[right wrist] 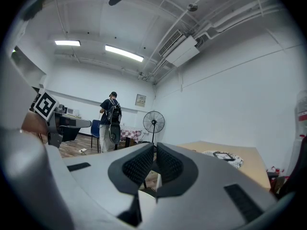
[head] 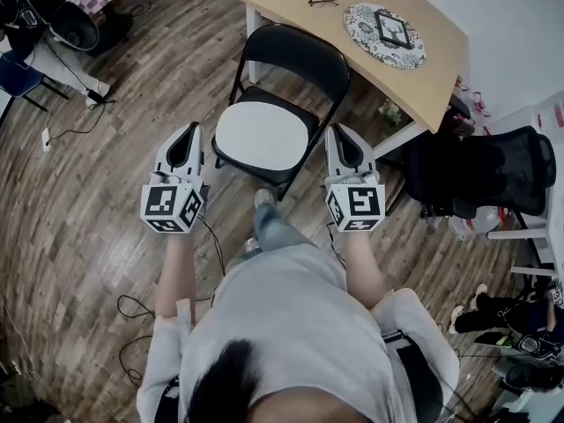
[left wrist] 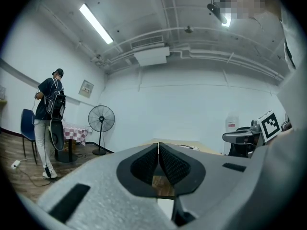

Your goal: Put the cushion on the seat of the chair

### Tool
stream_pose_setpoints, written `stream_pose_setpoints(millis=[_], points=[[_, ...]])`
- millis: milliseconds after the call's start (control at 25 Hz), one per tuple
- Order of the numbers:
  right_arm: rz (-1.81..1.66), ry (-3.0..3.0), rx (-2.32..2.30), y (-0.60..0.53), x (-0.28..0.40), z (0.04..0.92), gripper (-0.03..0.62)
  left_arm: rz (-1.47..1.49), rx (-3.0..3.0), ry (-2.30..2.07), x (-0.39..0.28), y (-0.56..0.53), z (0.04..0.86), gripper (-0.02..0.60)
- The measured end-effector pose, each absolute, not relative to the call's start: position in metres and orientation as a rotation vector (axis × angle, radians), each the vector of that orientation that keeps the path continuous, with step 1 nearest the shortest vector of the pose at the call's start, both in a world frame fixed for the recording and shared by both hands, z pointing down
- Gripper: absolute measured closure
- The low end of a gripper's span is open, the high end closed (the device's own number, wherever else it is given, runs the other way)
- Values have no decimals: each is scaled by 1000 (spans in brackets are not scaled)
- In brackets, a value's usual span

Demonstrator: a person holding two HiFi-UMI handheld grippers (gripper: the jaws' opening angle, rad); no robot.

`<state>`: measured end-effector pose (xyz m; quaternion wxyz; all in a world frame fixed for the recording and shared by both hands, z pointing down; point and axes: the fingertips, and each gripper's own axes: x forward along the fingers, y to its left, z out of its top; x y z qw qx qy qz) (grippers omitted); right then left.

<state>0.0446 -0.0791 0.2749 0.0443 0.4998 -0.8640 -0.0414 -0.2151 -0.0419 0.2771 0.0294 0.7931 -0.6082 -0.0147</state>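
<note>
A black folding chair [head: 292,53] stands on the wood floor in front of me in the head view. A white cushion [head: 261,137] lies flat on its seat. My left gripper [head: 191,129] hovers just left of the seat, and my right gripper [head: 337,130] just right of it; neither touches the chair. Both point level towards the room. In the left gripper view the left gripper [left wrist: 158,148] has its ribbed pads [left wrist: 144,164] pressed together with nothing between them. In the right gripper view the right gripper [right wrist: 154,151] also looks shut and empty.
Behind the chair is a wooden table [head: 429,70] with glasses [head: 322,2] and a round patterned mat [head: 384,33]. A black office chair [head: 493,173] stands at the right. Cables [head: 132,307] trail on the floor. A person [left wrist: 48,116] and a fan [left wrist: 101,120] are far back.
</note>
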Motion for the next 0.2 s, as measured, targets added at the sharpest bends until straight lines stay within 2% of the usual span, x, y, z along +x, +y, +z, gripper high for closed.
stream_pose_setpoints(millis=[200], points=[[-130,-2646,1527,-80,47,274,572,-44,2449,-1866,-211,-43,278,569]])
